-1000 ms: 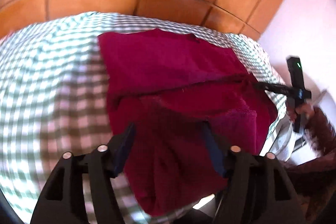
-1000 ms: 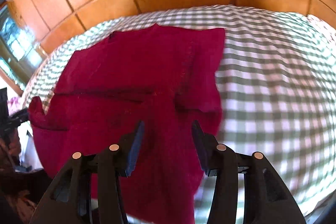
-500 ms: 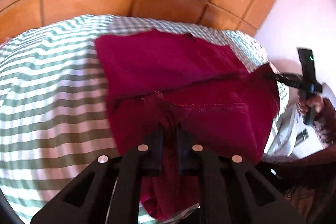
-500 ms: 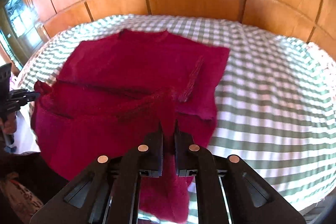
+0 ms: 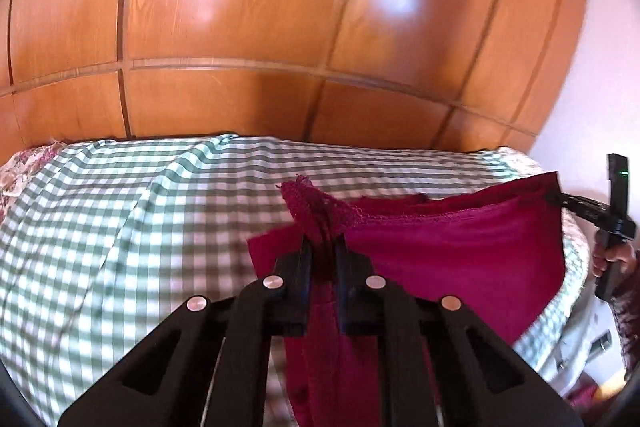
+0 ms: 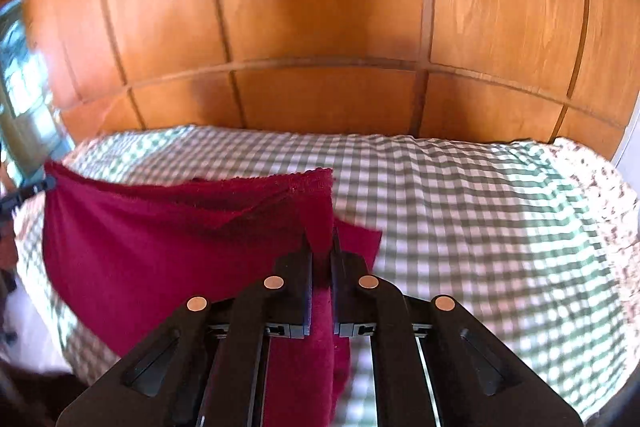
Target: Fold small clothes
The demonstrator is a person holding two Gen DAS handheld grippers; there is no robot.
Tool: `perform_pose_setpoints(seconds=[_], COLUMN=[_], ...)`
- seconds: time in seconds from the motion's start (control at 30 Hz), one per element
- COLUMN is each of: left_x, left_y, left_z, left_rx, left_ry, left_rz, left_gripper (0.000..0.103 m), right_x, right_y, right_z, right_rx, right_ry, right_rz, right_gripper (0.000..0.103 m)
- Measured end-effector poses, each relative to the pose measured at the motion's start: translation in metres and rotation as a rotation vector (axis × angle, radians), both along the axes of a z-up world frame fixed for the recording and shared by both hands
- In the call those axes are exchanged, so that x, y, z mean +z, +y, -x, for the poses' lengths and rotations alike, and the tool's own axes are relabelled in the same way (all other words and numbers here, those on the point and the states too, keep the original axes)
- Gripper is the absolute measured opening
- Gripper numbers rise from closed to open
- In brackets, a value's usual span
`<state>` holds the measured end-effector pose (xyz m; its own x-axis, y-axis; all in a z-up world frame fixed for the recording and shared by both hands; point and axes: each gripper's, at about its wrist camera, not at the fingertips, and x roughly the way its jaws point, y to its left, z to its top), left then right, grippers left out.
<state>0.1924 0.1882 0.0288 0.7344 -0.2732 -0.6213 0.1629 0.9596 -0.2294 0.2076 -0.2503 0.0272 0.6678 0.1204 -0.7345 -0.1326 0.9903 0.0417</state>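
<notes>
Garment (image 5: 460, 259), a dark red knit, hangs stretched between the two grippers above the bed (image 5: 120, 227). In the left wrist view it fills the lower right of the frame: one bunched corner sticks up just past the tips of the left gripper (image 5: 323, 247), and the cloth runs from there to the right edge, where the right gripper (image 5: 560, 202) pinches the far corner. More of it drops straight down between the left gripper's arms at bottom centre.

Both claws are closed tight on the cloth, with only the fabric's thickness between the jaws. In the right wrist view the right gripper (image 6: 321, 245) clamps a corner at frame centre, and the garment (image 6: 160, 259) spreads to the left edge, where the dark tip of the left gripper (image 6: 38, 187) meets its other corner. The top hem sags slightly between the two holds.

The bed wears a green and white checked cover, which takes up the middle band of both views; its right part in the right wrist view is blurred. A wooden panelled wall (image 5: 280, 27) fills the upper half. At the right edge of the left wrist view, a hand (image 5: 612, 259) grips the right gripper's handle.
</notes>
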Motion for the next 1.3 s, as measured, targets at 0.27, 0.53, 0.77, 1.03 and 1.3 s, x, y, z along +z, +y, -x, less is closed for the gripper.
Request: perform_pose_setpoints(seconds=[0.27, 0.53, 0.77, 1.03, 1.3], left_x=[-0.056, -0.104, -0.084, -0.097, -0.128], left_y=[-0.009, -0.002, 0.017, -0.003, 0.01], left_z=[-0.099, -0.115, -0.051, 0.013, 0.024], left_rx=[0.095, 0.171, 0.149, 0.071, 0.224], left_ry=[0.161, 0.288, 0.214, 0.243, 0.32], left_rz=[-0.055, -0.027, 0.041, 0.068, 0.128], left_gripper=[0.009, 0.029, 0.028, 0.04, 0.027], right_x=[-0.079, -0.122, -0.067, -0.074, -0.14], right_y=[-0.007, -0.007, 0.007, 0.11, 0.132], right_z=[-0.083, -0.1, -0.073, -0.064, -0.118], right_rx=[-0.146, -0.194, -0.17, 0.111, -0.017], right_ry=[0.137, 0.219, 0.063, 0.094, 0.186], right_rz=[0.013, 0.005, 0.012, 0.054, 0.127], right_gripper=[0.006, 0.008, 0.054, 0.054, 0.054])
